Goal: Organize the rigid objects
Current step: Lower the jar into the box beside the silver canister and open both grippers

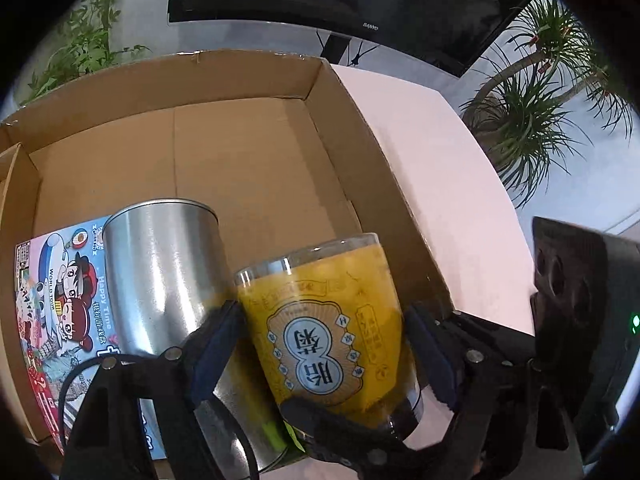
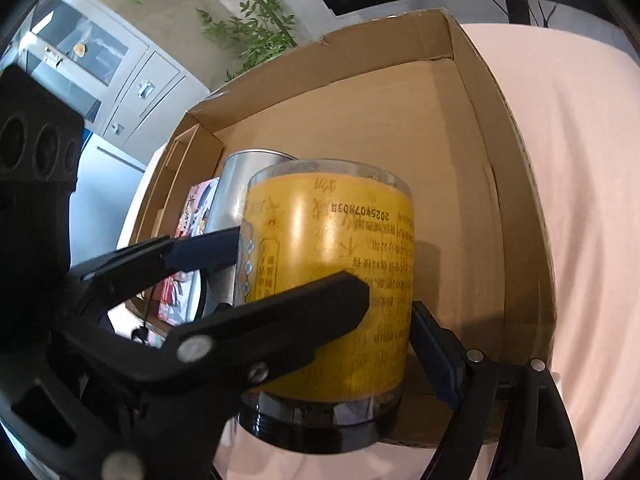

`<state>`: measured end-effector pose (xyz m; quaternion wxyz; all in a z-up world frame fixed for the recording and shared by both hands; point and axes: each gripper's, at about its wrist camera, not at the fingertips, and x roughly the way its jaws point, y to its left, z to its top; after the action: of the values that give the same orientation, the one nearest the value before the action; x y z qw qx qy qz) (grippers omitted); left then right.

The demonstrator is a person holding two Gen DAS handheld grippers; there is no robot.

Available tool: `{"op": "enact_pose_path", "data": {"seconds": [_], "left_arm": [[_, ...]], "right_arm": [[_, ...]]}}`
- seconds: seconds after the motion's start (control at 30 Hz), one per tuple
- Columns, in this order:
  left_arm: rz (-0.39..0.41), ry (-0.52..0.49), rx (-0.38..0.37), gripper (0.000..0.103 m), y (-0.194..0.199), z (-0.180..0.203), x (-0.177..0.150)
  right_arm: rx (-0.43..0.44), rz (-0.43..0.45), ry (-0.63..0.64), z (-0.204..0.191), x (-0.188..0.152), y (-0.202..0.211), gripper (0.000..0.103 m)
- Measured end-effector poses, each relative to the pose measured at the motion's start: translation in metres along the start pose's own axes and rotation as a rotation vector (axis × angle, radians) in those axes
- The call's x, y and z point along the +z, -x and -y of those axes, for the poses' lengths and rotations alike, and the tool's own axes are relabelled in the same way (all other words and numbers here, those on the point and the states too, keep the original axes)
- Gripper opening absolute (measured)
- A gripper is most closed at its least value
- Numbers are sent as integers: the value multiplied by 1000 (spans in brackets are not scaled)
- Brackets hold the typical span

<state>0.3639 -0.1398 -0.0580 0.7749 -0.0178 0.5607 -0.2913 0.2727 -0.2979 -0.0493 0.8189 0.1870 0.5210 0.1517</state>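
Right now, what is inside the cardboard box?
The cardboard box holds a silver can and a colourful cartoon-print booklet lying flat partly under it. The yellow jar, clamped in the left claw, covers part of the floor; the booklet's far edge is hidden.

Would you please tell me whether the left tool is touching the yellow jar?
Touching. In the left wrist view, the left tool has both blue pads pressed against the sides of the yellow jar, one pad on each side, with no gap visible.
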Motion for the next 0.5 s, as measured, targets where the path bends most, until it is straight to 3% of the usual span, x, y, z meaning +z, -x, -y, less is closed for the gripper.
{"op": "enact_pose_path", "data": {"seconds": [0.2, 0.3, 0.4, 0.5], "left_arm": [[-18, -29, 39, 78, -4, 5, 2], [-21, -52, 73, 78, -6, 11, 1], [-12, -61, 96, 77, -6, 14, -1], [10, -37, 89, 74, 7, 10, -6]], "right_arm": [[-40, 18, 23, -10, -10, 8, 85], [-96, 30, 21, -9, -17, 8, 71], [-131, 51, 37, -18, -20, 7, 71], [-111, 52, 30, -16, -22, 10, 72]]}}
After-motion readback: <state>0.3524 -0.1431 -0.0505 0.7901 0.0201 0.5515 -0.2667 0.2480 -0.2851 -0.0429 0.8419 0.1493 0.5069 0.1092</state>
